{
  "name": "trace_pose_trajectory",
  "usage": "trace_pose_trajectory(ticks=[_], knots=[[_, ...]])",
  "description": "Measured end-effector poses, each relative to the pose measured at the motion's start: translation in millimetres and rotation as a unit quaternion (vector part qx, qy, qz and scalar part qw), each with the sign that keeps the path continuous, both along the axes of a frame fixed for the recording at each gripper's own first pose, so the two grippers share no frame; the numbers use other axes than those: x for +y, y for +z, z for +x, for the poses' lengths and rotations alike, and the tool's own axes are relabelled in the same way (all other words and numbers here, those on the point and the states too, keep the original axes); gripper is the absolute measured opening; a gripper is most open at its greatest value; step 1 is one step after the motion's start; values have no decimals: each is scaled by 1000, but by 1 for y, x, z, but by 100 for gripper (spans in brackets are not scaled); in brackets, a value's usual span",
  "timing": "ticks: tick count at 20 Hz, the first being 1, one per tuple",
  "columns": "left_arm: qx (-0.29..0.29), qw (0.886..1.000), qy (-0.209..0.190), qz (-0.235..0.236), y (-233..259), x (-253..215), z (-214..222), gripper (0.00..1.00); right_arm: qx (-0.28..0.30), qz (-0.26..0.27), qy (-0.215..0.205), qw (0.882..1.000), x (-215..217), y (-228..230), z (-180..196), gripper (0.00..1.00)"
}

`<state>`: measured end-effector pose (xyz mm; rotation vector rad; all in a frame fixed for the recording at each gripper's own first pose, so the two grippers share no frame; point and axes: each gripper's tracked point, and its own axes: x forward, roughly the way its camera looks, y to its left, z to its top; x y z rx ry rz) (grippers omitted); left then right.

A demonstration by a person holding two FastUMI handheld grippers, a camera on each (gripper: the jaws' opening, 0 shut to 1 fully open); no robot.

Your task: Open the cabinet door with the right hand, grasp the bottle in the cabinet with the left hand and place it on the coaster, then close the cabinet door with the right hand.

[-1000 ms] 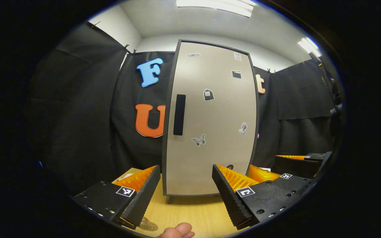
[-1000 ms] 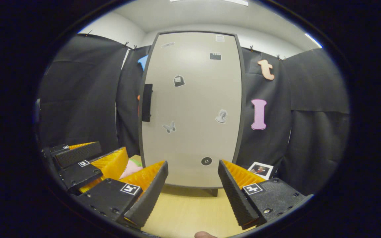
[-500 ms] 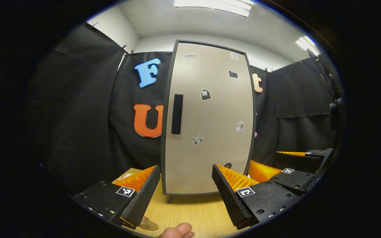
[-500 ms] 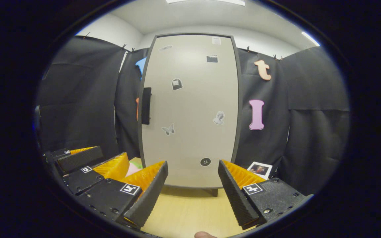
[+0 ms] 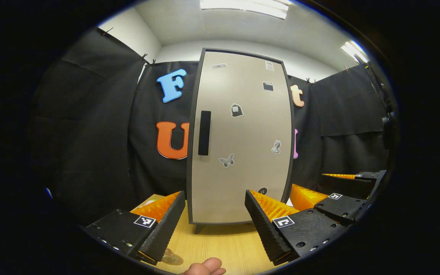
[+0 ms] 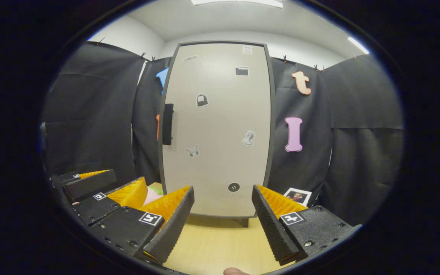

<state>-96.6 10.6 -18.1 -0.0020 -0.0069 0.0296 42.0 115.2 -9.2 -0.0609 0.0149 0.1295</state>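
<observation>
Left gripper view: coaster [image 5: 172,259] half-hidden

I see the tall beige cabinet door [image 5: 241,137] shut, upright in its dark frame, its black vertical handle [image 5: 204,133] near the left edge, small stickers scattered across it. A clear round coaster [image 5: 172,259] lies flat on the wooden surface [image 5: 224,248].
</observation>
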Motion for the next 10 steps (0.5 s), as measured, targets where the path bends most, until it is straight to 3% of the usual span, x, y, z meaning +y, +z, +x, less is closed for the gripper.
trace_pose_trajectory(ticks=[10], knots=[[27,1000,-6,-4,-18,0,-7,95,23,2,8,1000,6,-19,-9,98]])
